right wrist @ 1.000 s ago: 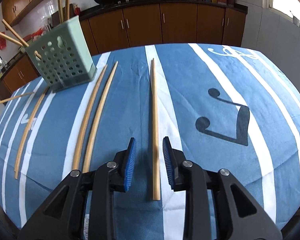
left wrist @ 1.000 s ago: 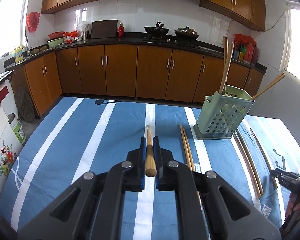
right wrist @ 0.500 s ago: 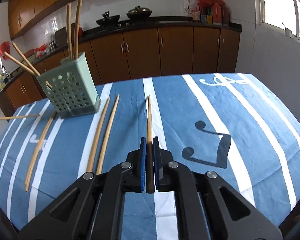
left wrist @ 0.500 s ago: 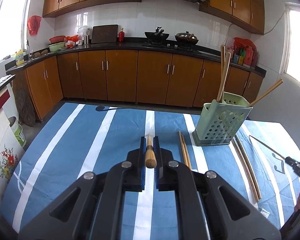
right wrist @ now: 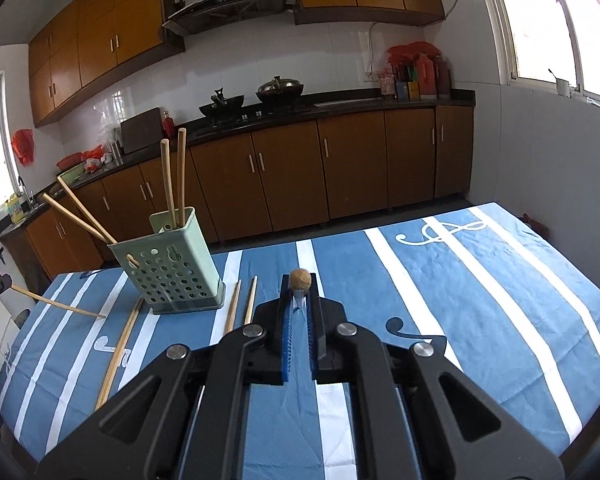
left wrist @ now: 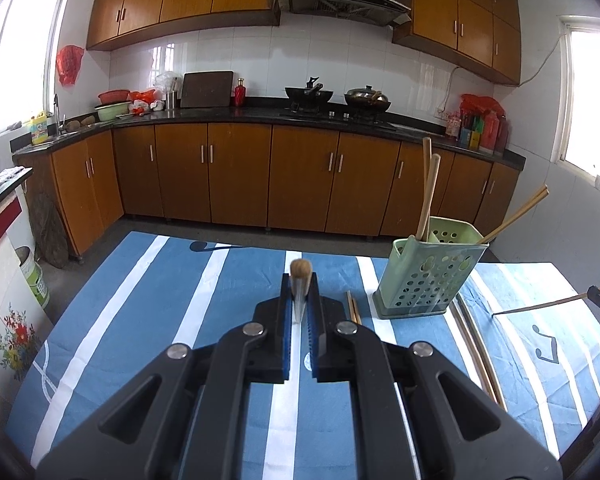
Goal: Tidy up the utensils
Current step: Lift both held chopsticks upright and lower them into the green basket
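My left gripper (left wrist: 299, 292) is shut on a wooden chopstick (left wrist: 300, 270), seen end-on and lifted off the table. My right gripper (right wrist: 299, 294) is shut on another chopstick (right wrist: 300, 279), also end-on and raised. The green perforated utensil holder (left wrist: 428, 276) stands on the blue striped tablecloth (left wrist: 160, 300) to the right of the left gripper, with several chopsticks upright or leaning in it. In the right wrist view the holder (right wrist: 168, 268) is to the left. The right gripper and its chopstick (left wrist: 548, 303) show at the left view's right edge.
Loose chopsticks lie on the cloth beside the holder (left wrist: 354, 312), (left wrist: 476, 352), (right wrist: 118, 356), (right wrist: 240, 306). The left gripper's chopstick (right wrist: 56, 304) shows at the right view's left edge. Kitchen cabinets and a counter stand beyond the table's far edge.
Both grippers have lifted and tilted their chopsticks upward off the cloth. The right gripper closed on its chopstick between one second and half a second ago.
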### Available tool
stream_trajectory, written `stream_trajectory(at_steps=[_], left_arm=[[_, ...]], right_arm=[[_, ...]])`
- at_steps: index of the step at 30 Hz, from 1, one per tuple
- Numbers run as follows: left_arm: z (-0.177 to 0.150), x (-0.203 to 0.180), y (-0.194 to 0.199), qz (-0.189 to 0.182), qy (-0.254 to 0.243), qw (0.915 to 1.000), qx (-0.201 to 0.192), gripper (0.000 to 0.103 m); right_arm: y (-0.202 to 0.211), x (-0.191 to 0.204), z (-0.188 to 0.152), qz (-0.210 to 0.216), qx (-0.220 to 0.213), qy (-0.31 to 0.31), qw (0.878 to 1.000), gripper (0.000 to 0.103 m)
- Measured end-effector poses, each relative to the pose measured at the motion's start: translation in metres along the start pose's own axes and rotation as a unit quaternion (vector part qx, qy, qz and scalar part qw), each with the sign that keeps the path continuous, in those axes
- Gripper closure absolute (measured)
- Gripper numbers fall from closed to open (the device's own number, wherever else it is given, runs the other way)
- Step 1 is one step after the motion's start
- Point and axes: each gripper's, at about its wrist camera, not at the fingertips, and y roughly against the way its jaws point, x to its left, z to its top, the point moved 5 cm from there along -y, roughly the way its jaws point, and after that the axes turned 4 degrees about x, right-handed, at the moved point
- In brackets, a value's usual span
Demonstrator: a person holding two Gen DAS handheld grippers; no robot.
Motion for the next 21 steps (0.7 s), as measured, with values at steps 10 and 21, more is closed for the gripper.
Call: stream_trajectory(at_steps=[10,21], left_arm=[[0.022,-0.025,0.028,-0.040,-0.028,0.9985,-0.025,0.095],[0.075,-0.091,0.070,-0.120,-0.061,0.9883,-0.072,0.095]], right_arm=[[0.025,0.016,0.035,0.044,-0.043,-0.006,0.998,0.096],[0.073,0.073,0.094,0.134,-0.131,0.010,0.982,0.096]])
